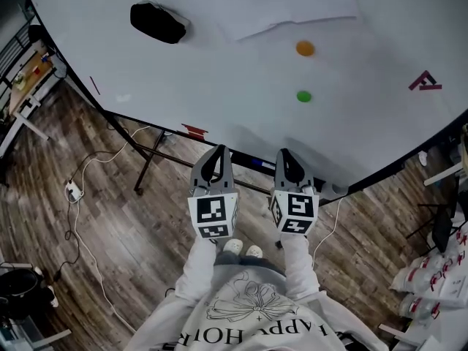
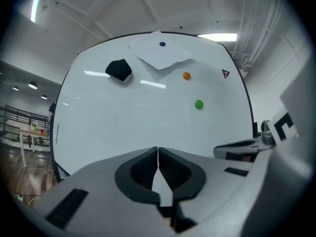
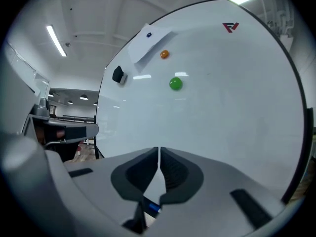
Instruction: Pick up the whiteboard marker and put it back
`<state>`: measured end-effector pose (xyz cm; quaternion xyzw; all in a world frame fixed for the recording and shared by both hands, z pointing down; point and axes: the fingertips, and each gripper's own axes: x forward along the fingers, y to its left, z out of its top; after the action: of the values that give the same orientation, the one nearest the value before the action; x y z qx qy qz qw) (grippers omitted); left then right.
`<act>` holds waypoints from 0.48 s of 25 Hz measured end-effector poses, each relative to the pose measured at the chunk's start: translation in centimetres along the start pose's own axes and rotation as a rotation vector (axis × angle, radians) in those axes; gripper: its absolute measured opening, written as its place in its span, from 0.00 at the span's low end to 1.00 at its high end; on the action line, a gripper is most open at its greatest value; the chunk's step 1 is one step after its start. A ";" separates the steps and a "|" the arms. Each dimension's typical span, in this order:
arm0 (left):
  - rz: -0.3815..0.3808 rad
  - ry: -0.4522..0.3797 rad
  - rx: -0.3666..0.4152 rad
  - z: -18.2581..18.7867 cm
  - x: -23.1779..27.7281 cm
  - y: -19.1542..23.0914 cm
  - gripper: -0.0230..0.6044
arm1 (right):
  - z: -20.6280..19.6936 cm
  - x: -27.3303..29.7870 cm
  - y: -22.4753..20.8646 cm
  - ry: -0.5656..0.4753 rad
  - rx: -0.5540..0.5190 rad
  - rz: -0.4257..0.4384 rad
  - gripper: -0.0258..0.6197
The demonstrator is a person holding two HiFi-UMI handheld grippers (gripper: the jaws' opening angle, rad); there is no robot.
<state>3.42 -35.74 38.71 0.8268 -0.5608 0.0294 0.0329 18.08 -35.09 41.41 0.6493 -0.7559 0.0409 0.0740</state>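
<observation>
One blue-banded marker (image 3: 148,209) beneath closed jaws (right gripper view; not left)

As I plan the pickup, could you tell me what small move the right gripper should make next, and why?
Probably open the right gripper. Its jaws stand together with nothing between the tips, and what looks like the marker lies on the ledge of the whiteboard just beside it, not yet picked up.

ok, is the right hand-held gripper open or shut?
Shut: the grey right hand-held gripper shows its jaw tips meeting, no gap, in its own view.
</observation>
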 end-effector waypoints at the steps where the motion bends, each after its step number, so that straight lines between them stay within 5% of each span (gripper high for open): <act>1: 0.002 -0.007 0.005 0.4 -0.2 -0.1 0.05 | 0.4 -0.3 -0.2 -0.013 0.004 -0.006 0.06; 12: 0.022 -0.039 0.032 2.2 -2.4 0.2 0.05 | 2.4 -3.0 -1.8 -0.086 0.047 -0.049 0.06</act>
<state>2.38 -33.77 36.29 0.8215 -0.5697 0.0226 0.0082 20.13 -32.77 38.46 0.6704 -0.7409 0.0290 0.0271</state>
